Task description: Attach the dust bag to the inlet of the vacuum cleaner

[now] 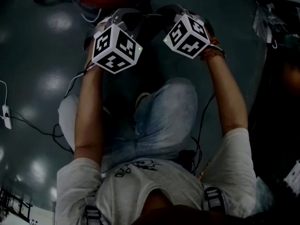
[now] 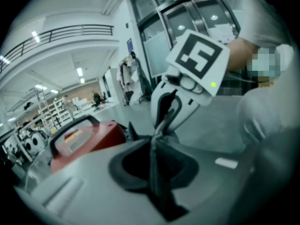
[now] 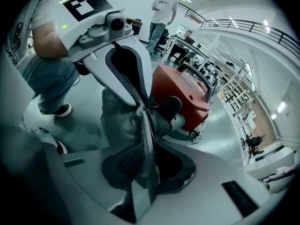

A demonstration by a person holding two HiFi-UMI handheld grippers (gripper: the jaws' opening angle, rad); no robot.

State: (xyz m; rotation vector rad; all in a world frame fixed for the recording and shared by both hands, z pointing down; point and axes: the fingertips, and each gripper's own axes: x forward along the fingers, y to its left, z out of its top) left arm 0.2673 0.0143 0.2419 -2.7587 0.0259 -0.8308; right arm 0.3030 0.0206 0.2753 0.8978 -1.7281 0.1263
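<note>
The left gripper [image 2: 153,144] and the right gripper [image 3: 145,121] each pinch an edge of the grey dust bag [image 3: 119,118], stretched between them above the floor [image 1: 37,55], while the red vacuum cleaner's [image 3: 180,95] black inlet [image 3: 165,112] lies just beyond the fabric, seemingly nearer the right gripper.

This is a large indoor hall, something like a workshop or a test lab, not a home. An upper gallery with a metal railing [image 2: 70,32] runs along the white walls, and long strip lights [image 2: 79,72] hang under the high ceiling. Open shelves [image 2: 55,112] with equipment stand at the far side, and there is a tall glass front [image 2: 187,20]. The floor [image 1: 42,50] is grey and glossy, with a cable [image 1: 35,125] and a power strip [image 1: 6,116] lying on it. A person [image 3: 163,11] stands in the background.
</note>
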